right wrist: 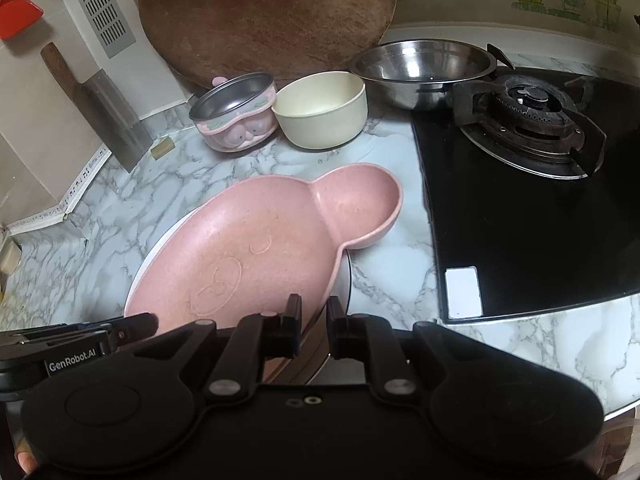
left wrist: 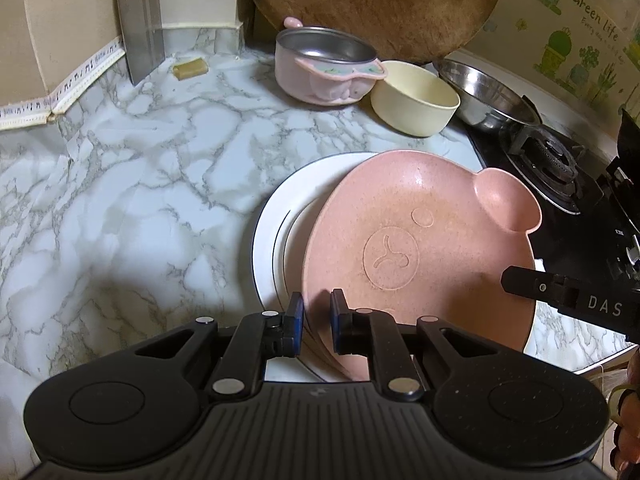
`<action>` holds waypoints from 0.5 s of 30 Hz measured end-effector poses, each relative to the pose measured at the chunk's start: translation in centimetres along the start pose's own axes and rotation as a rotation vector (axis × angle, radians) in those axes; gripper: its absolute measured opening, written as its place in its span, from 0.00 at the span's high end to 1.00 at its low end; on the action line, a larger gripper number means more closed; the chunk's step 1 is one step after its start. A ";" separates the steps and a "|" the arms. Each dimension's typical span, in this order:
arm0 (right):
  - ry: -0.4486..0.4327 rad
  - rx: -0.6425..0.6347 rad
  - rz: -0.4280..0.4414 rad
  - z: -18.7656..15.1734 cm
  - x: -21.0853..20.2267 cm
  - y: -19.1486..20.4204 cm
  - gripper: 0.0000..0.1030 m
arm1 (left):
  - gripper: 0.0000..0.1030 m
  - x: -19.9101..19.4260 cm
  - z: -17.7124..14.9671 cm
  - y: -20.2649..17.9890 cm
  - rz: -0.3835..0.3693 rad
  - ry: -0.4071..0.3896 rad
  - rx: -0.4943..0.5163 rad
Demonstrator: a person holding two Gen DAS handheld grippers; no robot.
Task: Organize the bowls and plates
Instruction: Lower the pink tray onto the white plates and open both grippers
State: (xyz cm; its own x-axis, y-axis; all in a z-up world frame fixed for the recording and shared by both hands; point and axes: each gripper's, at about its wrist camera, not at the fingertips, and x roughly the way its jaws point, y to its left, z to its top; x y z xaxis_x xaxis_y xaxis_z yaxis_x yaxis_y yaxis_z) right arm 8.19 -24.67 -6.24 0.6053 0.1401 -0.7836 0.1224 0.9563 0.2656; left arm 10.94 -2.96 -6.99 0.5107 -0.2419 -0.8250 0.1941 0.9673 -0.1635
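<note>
The pink bear-shaped plastic plate (left wrist: 416, 248) occupies the lower centre of both views. It lies on top of a round white ceramic plate with a thin dark rim line (left wrist: 272, 232), which rests on the grey-veined marble tabletop (left wrist: 120, 184). The pink plate is offset toward the right of the white plate in the left wrist view, and its round ear compartment (right wrist: 356, 208) points toward the black glass gas hob (right wrist: 520, 220).

The left claw (left wrist: 316, 320) sits at the near-left rim of the pink plate. Its two blue-padded fingers stand slightly apart, one on each side of the rim edge; whether the pads press the rim cannot be told.

The right claw (right wrist: 314, 330) sits at the near edge of the same plate, at bottom centre of the right wrist view. Its fingers are also a small gap apart, and contact with the rim cannot be told.

In the upper centre of both views stand three bowls in a row: a pink steel-lined cartoon bowl (left wrist: 324, 66), a cream round bowl (left wrist: 414, 98) touching it, and a stainless steel bowl (left wrist: 486, 94) at the hob edge. A large round wooden board (left wrist: 372, 4) leans behind them. A cleaver (right wrist: 104, 108) leans against the wall at upper left.
</note>
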 end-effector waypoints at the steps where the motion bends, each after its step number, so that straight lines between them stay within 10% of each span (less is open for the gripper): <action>1: 0.002 0.001 0.002 0.0 0.0 0.0 0.87 | 0.88 0.1 -0.1 0.1 -0.001 0.003 -0.002; 15: 0.020 0.005 0.010 -0.2 -0.2 0.2 0.76 | 0.87 -0.2 -0.5 0.0 0.007 -0.007 0.005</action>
State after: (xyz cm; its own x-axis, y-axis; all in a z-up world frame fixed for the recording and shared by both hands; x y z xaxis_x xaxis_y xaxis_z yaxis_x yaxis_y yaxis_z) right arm 7.93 -24.46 -6.11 0.5910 0.1543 -0.7918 0.1203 0.9537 0.2756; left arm 10.42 -2.83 -7.09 0.5178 -0.2352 -0.8225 0.1943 0.9687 -0.1547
